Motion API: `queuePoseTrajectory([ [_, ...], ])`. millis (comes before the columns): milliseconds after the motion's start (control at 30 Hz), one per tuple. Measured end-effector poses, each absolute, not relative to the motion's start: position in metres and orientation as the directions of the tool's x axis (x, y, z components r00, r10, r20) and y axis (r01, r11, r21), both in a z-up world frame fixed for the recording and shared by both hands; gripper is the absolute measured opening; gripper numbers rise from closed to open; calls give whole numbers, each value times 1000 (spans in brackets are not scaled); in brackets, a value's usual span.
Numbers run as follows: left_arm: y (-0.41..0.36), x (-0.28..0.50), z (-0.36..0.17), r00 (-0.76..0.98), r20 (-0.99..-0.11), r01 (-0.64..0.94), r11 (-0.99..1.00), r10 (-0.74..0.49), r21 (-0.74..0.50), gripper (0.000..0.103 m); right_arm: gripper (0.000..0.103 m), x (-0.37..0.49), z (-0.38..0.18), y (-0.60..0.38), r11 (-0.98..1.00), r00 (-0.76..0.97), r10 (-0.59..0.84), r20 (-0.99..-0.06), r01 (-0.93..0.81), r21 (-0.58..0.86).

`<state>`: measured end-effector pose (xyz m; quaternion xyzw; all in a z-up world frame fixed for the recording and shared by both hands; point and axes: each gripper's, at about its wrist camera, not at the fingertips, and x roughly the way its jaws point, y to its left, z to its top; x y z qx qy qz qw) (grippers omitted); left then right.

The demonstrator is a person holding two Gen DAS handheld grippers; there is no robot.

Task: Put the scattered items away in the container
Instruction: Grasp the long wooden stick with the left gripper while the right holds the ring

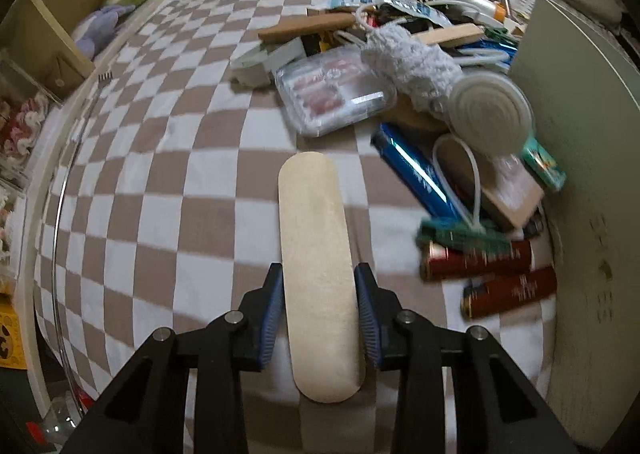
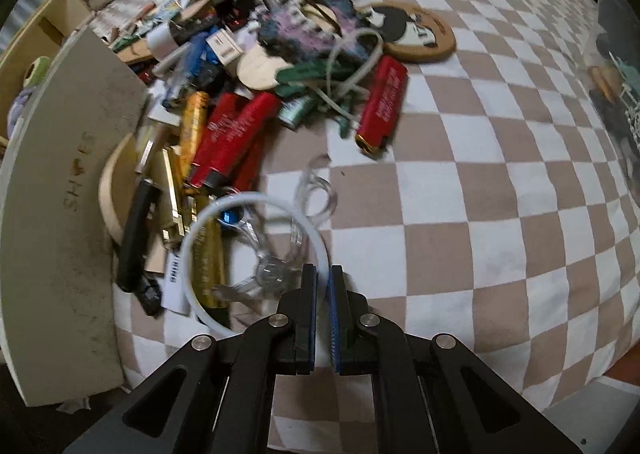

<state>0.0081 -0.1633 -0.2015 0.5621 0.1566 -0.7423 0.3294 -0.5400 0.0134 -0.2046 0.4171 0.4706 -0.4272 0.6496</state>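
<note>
Checkered bed. Left tongs clamp wooden stick, long axis pointing straight ahead toward pile. Right tongs nearly closed, pinching white ring; ring's near edge hidden.

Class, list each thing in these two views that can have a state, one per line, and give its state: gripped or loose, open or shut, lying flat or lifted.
Left gripper: jaws shut on the wooden stick.
Wooden stick: gripped, pointing forward above the checked cloth.
Right gripper: jaws shut on the white ring.
White ring: gripped at its rim, lifted.
Clear case: shut, lying loose in the pile.
Red lighter: loose, lying flat.
</note>
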Motion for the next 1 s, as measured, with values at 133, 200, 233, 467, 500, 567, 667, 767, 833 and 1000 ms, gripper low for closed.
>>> queuePoseTrajectory([
  [133, -158, 18, -200, -141, -956, 643, -758, -259, 110, 35, 6, -536, -206, 14, 306, 165, -166, -972, 946, 109],
  [200, -156, 20, -200, -135, -959, 640, -761, -248, 107, 35, 6, -532, -208, 14, 320, 143, -169, -975, 944, 83],
  [233, -155, 20, -200, -130, -960, 641, -760, -247, 109, 35, 6, -532, -209, 13, 321, 139, -170, -976, 944, 79],
  [467, -157, 5, -204, -94, -951, 658, -735, -294, 162, 38, 6, -531, -211, 4, 319, 132, -206, -970, 946, 61],
  [500, -158, 2, -204, -88, -948, 665, -727, -305, 172, 41, 6, -530, -210, 4, 320, 128, -216, -968, 946, 54],
  [567, -162, -2, -205, -74, -942, 679, -708, -328, 194, 53, 6, -530, -209, 3, 325, 125, -229, -965, 945, 45],
  [667, -168, -6, -208, -73, -940, 699, -689, -332, 189, 53, 6, -531, -205, 2, 333, 116, -260, -959, 942, 24],
  [767, -173, -7, -207, -100, -947, 714, -685, -304, 144, 34, 6, -535, -200, 1, 329, 117, -278, -953, 944, 19],
  [833, -177, -2, -204, -108, -943, 724, -675, -314, 143, 34, 6, -541, -195, 0, 319, 127, -290, -949, 947, 30],
  [1000, -181, 6, -194, -130, -932, 752, -646, -338, 130, 34, 6, -553, -182, 0, 266, 208, -298, -932, 955, 128],
])
